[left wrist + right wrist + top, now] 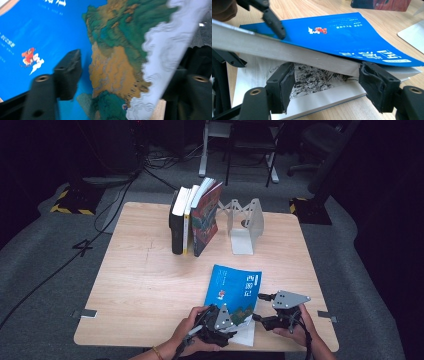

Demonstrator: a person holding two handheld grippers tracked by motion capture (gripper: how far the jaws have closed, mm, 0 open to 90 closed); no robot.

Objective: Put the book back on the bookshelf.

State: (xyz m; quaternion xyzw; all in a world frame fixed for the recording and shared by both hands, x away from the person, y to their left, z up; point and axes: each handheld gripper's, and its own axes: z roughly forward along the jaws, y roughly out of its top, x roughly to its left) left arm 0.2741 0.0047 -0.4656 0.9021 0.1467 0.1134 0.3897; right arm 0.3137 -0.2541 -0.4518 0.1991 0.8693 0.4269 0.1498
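Observation:
A blue book [235, 287] lies near the table's front edge, its cover and a thick block of pages raised off the lower pages. My left gripper [239, 321] is shut on that raised block at the near corner. One of its fingers [274, 22] presses on the blue cover [342, 35] and the other sits under the pages. In the left gripper view the cover [50, 25] runs between my jaws [130, 67]. My right gripper [261, 307] is open at the book's right edge. Its jaws [327, 80] reach into the gap over an illustrated page [317, 77].
Three books [192, 220] stand upright at the back of the wooden table [140, 270], leaning right. A white metal bookend [245, 227] stands beside them, apart. Chair and desk legs are on the floor beyond the table.

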